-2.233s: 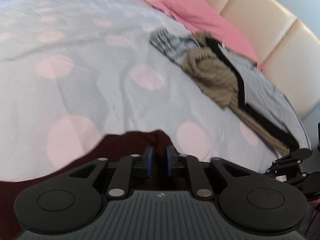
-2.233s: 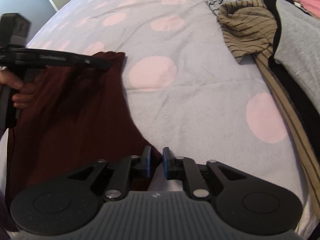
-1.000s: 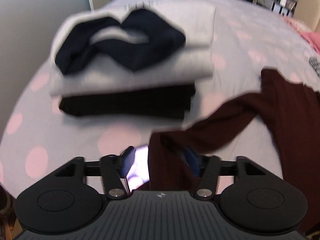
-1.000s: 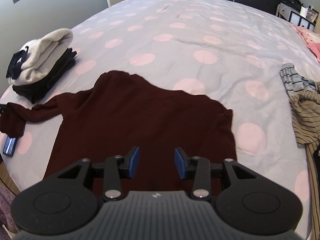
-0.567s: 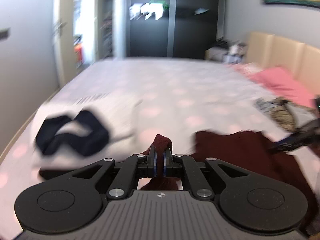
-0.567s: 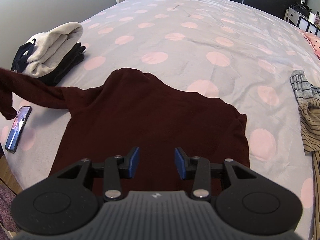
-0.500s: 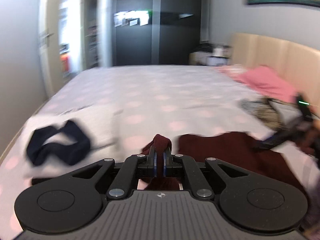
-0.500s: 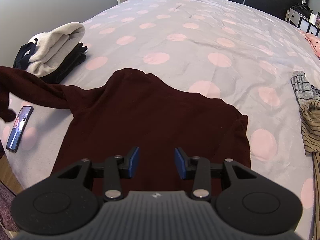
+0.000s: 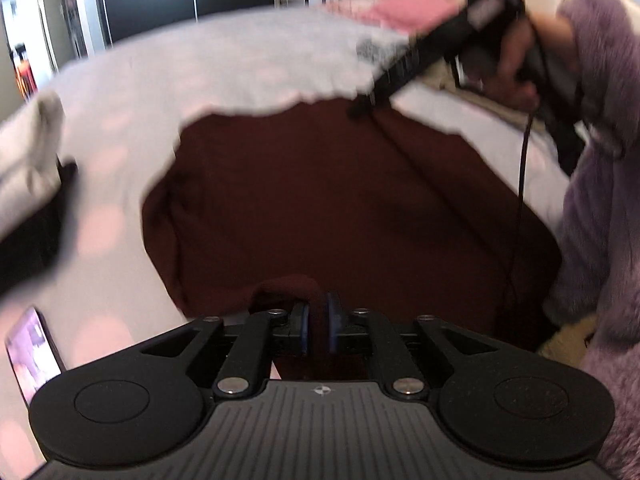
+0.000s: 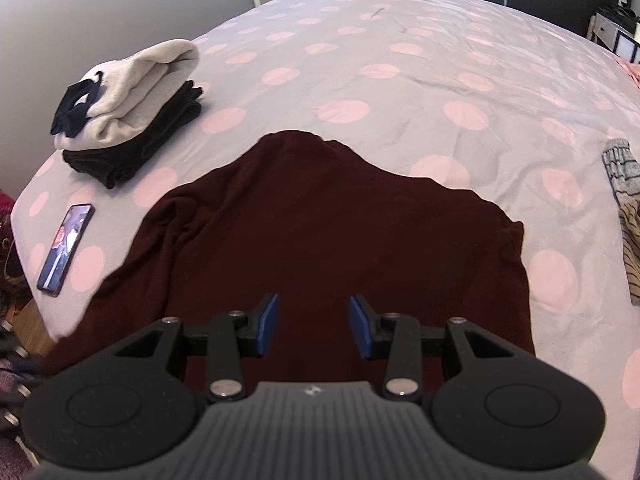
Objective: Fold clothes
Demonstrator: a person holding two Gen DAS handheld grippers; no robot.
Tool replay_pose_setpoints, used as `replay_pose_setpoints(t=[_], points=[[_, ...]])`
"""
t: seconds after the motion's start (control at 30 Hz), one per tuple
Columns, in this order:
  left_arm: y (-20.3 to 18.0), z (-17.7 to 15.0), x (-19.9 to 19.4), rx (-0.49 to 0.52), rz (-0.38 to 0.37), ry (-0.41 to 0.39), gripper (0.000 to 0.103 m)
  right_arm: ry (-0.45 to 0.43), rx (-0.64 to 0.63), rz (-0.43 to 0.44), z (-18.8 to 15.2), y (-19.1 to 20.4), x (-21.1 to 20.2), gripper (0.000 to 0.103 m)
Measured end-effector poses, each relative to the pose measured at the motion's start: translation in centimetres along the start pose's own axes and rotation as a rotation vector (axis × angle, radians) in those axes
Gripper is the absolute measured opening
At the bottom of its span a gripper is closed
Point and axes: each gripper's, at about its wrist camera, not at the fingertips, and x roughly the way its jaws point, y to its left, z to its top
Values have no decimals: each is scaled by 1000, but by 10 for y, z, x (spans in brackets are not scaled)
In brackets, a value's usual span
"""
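A maroon sweater (image 10: pixel 320 232) lies flat on the polka-dot bed (image 10: pixel 400 60), its left sleeve brought in across the body. In the left wrist view, the left gripper (image 9: pixel 317 328) hovers over the sweater (image 9: pixel 340 200) near its lower edge. Its jaws are opening, and the sleeve's cuff (image 9: pixel 286 290) is still bunched between the pads. The right gripper (image 10: pixel 313 326) stands open above the sweater's near hem, nothing between its fingers. It also shows in the left wrist view (image 9: pixel 356 110), held by a hand in a purple fuzzy sleeve (image 9: pixel 600 160).
A folded stack, grey over black (image 10: pixel 128 120), sits at the bed's left corner. A phone (image 10: pixel 66 248) lies near the left edge beside the sweater. Striped unfolded clothes (image 10: pixel 624 184) lie at the right. The bed's edge runs close on the left.
The left gripper took hold of the outstretched sleeve, lifted it and swung it in over the sweater's body; its pads now stand a little wider. The right gripper stayed open in place.
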Motion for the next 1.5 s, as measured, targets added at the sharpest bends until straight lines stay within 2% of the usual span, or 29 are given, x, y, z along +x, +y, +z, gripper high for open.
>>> replay_pose_setpoints(t=[0.03, 0.1, 0.2, 0.37, 0.47, 0.53, 0.7, 0.73, 0.77, 0.87, 0.97, 1.1, 1.2, 1.3, 1.37, 1.5], points=[[0, -3, -4, -10, -8, -2, 24, 1, -6, 4, 0, 2, 0, 43], [3, -8, -13, -50, -15, -32, 39, 3, -18, 8, -1, 6, 0, 43], [17, -10, -26, -169, -5, -92, 45, 9, -35, 12, -4, 12, 0, 43], [58, -7, -23, -468, 36, -144, 48, 25, -29, 27, -12, 22, -1, 43], [88, -4, -6, -629, 126, -93, 48, 12, -44, 31, -15, 29, -4, 43], [103, -4, 12, -666, 177, -29, 48, 8, -58, 24, -16, 31, -5, 44], [117, -22, 52, -770, 138, 104, 43, 29, -55, 8, -18, 28, 3, 44], [115, -23, 55, -765, 143, 104, 43, 36, -51, 5, -19, 26, 6, 44], [114, -25, 57, -761, 147, 104, 35, 44, -47, 2, -20, 25, 8, 44], [111, -18, 59, -729, 120, 90, 3, 65, -37, 0, -23, 20, 16, 44], [113, -8, 51, -678, 189, 54, 3, 77, -28, 1, -24, 16, 20, 44], [126, 23, 17, -606, 360, -58, 3, 69, -20, 8, -23, 13, 18, 44], [135, 48, -12, -523, 500, -150, 3, 65, -15, 11, -22, 11, 16, 44], [129, 69, -27, -407, 582, -192, 3, 63, -13, 13, -22, 9, 14, 44], [112, 72, -24, -324, 571, -190, 3, 63, -9, 11, -22, 7, 13, 44], [65, 64, -3, -169, 466, -146, 3, 65, 2, 6, -24, 4, 12, 44]])
